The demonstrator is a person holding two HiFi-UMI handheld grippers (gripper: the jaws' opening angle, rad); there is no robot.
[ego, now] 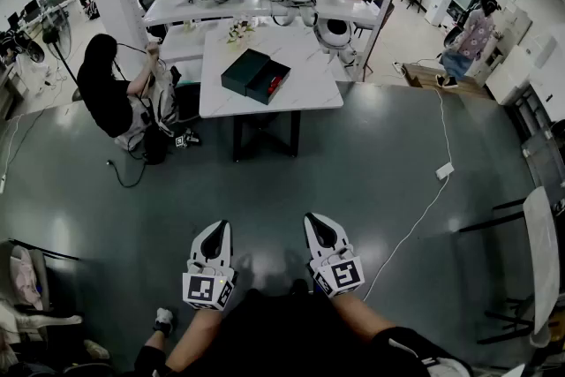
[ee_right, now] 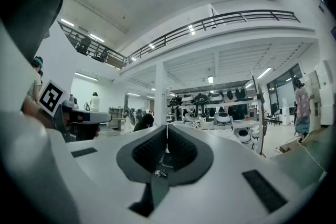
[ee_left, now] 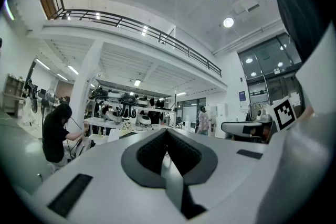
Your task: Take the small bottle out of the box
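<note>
A dark box (ego: 255,75) lies open on the white table (ego: 309,93), far ahead of me across the grey floor. Something small and red (ego: 274,84) shows in its right half; I cannot tell if it is the small bottle. My left gripper (ego: 221,228) and right gripper (ego: 314,220) are held low near my body, side by side, pointing toward the table and well short of it. In the left gripper view the left gripper (ee_left: 167,131) has its jaws pressed together with nothing between them. In the right gripper view the right gripper (ee_right: 167,127) is likewise shut and empty.
A person in black (ego: 108,93) sits at the table's left end. Behind the table stand white shelves (ego: 265,4) with several round black-and-white devices. A white cable (ego: 424,207) runs over the floor at the right. Another person (ego: 468,40) stands far right.
</note>
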